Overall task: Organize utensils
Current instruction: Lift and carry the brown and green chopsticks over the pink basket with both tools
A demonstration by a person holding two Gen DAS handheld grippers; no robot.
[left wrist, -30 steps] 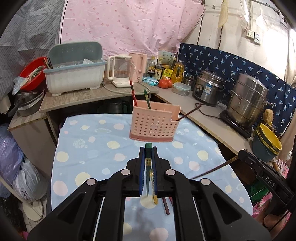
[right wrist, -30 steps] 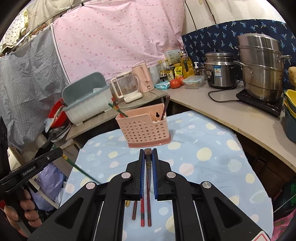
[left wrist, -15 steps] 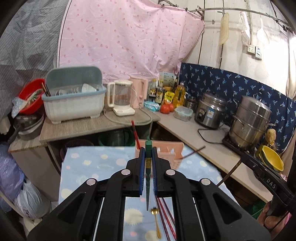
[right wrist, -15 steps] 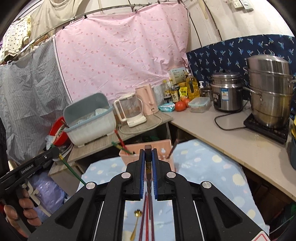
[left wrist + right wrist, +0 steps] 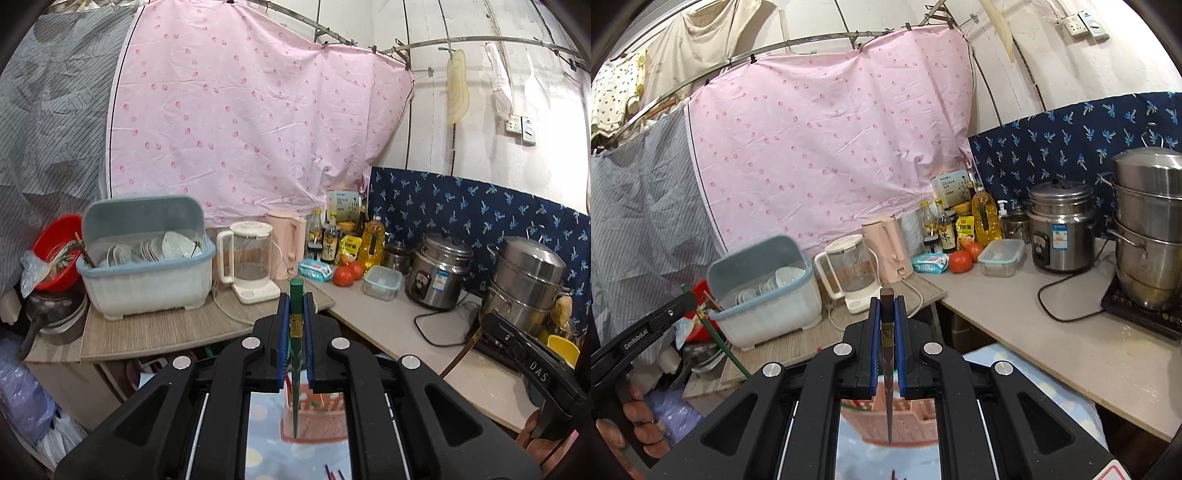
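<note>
My left gripper (image 5: 296,314) is shut on a green chopstick (image 5: 295,373) that hangs tip-down over the pink perforated utensil basket (image 5: 317,421). My right gripper (image 5: 887,314) is shut on a dark brown chopstick (image 5: 888,391), also tip-down above the same pink basket (image 5: 905,421). The basket stands on a blue dotted cloth (image 5: 266,439) and is mostly hidden by the gripper bodies. The right gripper shows at the right of the left wrist view (image 5: 517,343); the left gripper shows at the left of the right wrist view (image 5: 653,325). A few chopstick ends (image 5: 332,472) lie on the cloth.
Behind the table a counter (image 5: 388,317) carries a dish rack (image 5: 147,266), a clear kettle (image 5: 247,266), a pink kettle (image 5: 286,243), bottles, tomatoes (image 5: 347,273), a rice cooker (image 5: 439,273) and stacked steel pots (image 5: 524,288). A pink curtain (image 5: 240,129) hangs behind.
Both grippers have risen and tilted up, each lifting its chopstick from near the cloth to tip-down above the pink basket. The basket has dropped low in both views.
</note>
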